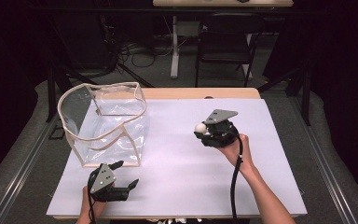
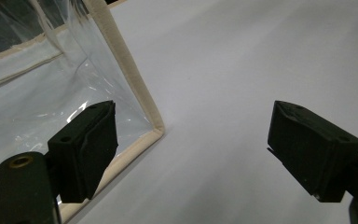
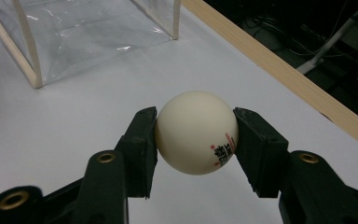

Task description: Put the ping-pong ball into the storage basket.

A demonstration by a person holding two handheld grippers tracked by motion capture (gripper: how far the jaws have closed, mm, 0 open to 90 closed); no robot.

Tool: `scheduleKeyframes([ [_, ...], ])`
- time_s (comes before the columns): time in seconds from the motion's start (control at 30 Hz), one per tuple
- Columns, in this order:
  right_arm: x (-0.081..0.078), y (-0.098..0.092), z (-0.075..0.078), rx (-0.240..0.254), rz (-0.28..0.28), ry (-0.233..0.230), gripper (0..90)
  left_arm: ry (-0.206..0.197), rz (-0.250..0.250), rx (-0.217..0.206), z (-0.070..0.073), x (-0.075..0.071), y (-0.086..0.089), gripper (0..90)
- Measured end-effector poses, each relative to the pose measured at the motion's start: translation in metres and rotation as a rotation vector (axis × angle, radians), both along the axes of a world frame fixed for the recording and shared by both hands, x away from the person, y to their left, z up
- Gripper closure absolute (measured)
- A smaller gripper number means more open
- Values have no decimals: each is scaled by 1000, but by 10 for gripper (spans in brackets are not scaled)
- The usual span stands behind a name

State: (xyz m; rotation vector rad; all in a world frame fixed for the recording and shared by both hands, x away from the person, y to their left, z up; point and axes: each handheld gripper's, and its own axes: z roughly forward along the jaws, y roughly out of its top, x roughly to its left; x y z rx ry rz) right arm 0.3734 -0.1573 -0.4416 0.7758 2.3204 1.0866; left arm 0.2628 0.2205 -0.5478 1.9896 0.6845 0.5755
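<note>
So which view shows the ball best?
The right gripper view: the ball is close up between the right gripper pads, red and black print visible. The high view shows it as a small white dot at that gripper's tips.

Glossy clear plastic bag (image 1: 103,122), cloth-trimmed

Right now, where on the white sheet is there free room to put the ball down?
The widest bare patch of the white sheet lies between the clear bag and the right claw, which is shut on the ball. The strip right of that hand is also bare. It is crowded at the bag's near corner, beside the open left claw.
</note>
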Motion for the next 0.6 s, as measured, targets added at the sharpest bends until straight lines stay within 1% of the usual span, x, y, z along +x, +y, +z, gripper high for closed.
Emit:
scheduleKeyframes([
  [0.27,8,7,3,-6,10,1,512,1,0,4,0,0,0,163],
  [0.47,13,11,6,0,13,-1,512,2,-1,0,0,1,0,163],
  [0.6,17,14,9,-10,18,-4,512,3,-1,2,0,0,0,163],
])
